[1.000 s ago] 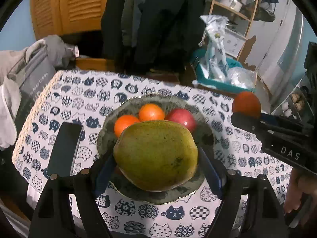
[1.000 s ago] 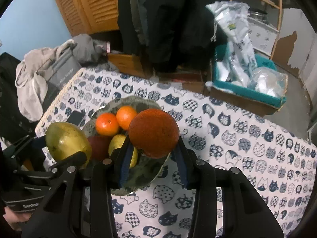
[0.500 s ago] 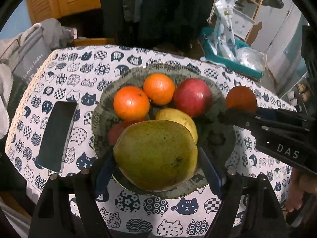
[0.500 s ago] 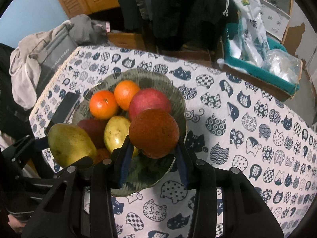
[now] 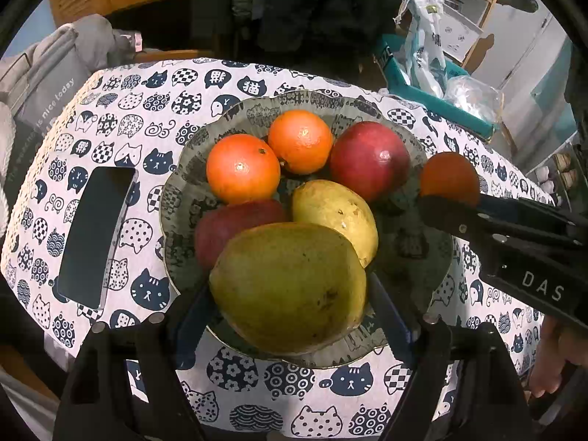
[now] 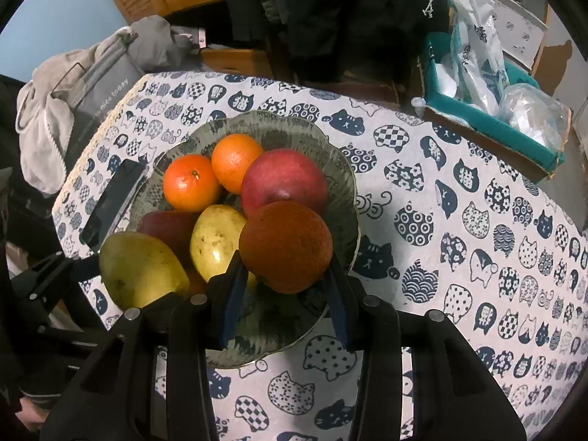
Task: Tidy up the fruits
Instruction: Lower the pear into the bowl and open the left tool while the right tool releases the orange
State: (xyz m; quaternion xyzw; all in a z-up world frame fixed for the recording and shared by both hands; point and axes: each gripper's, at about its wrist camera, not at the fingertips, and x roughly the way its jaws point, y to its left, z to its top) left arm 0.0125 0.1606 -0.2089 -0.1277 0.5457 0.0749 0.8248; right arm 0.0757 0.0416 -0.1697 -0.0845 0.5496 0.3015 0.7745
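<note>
Two fruits are in our grip above the bowl (image 5: 176,198): our left gripper (image 5: 290,294) clamps the green mango (image 5: 288,286) over its near rim, and our right gripper (image 6: 284,275) clamps the dark orange (image 6: 286,246) beside the red apple (image 6: 284,182).

Both wrist views close above, sharing bowl (image 5: 172,198)

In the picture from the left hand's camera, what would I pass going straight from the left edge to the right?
Grey bag → black phone → front orange → big red apple → dark orange gripped by the right hand-held gripper → teal box behind the table's far right corner.
</note>
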